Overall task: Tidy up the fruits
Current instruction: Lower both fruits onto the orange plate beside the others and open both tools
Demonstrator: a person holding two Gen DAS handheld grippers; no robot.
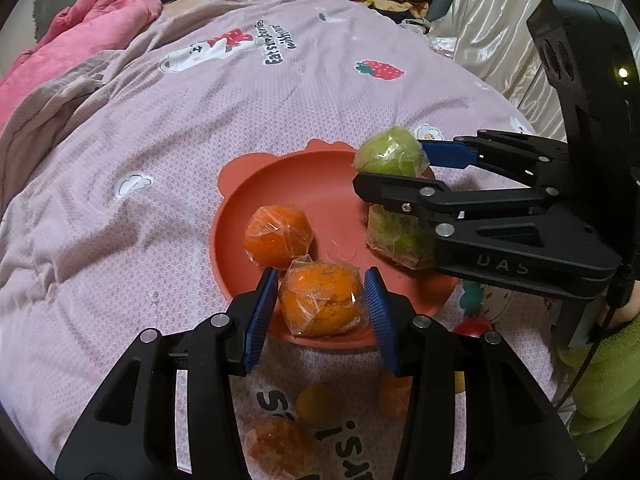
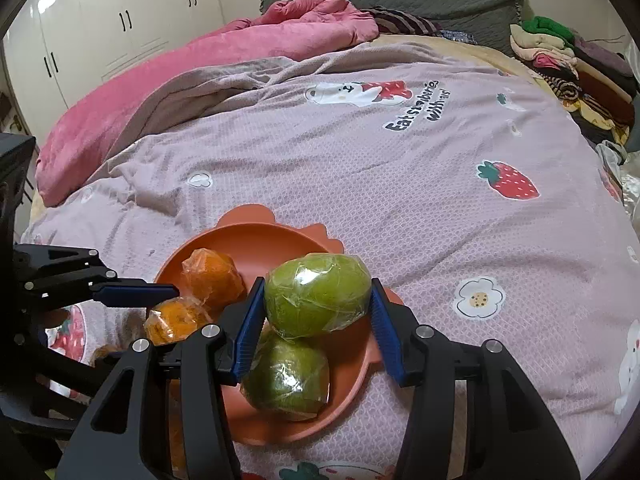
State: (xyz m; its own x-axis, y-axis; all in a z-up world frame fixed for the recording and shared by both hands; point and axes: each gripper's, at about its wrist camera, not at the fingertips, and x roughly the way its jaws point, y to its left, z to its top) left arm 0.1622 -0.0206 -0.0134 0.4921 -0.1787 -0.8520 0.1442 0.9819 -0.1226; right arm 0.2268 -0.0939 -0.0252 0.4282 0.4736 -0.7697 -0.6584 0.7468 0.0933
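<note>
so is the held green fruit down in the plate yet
No, not yet. The green fruit is clamped in the right gripper, above the other green fruit lying in the plate.

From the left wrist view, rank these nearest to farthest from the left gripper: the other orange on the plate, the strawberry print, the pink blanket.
Measured from the left gripper:
1. Other orange, on the plate's left side, just beyond the fingertips.
2. Strawberry print, on the cover past the plate, upper right.
3. Pink blanket, far upper left.

Both cameras sit close above the round orange-red plastic plate [image 1: 320, 168] [image 2: 256, 248] on the bed and look down at it. The left one looks from the plate's near edge. The right one looks from the plate's right side. Both see the plate.
</note>
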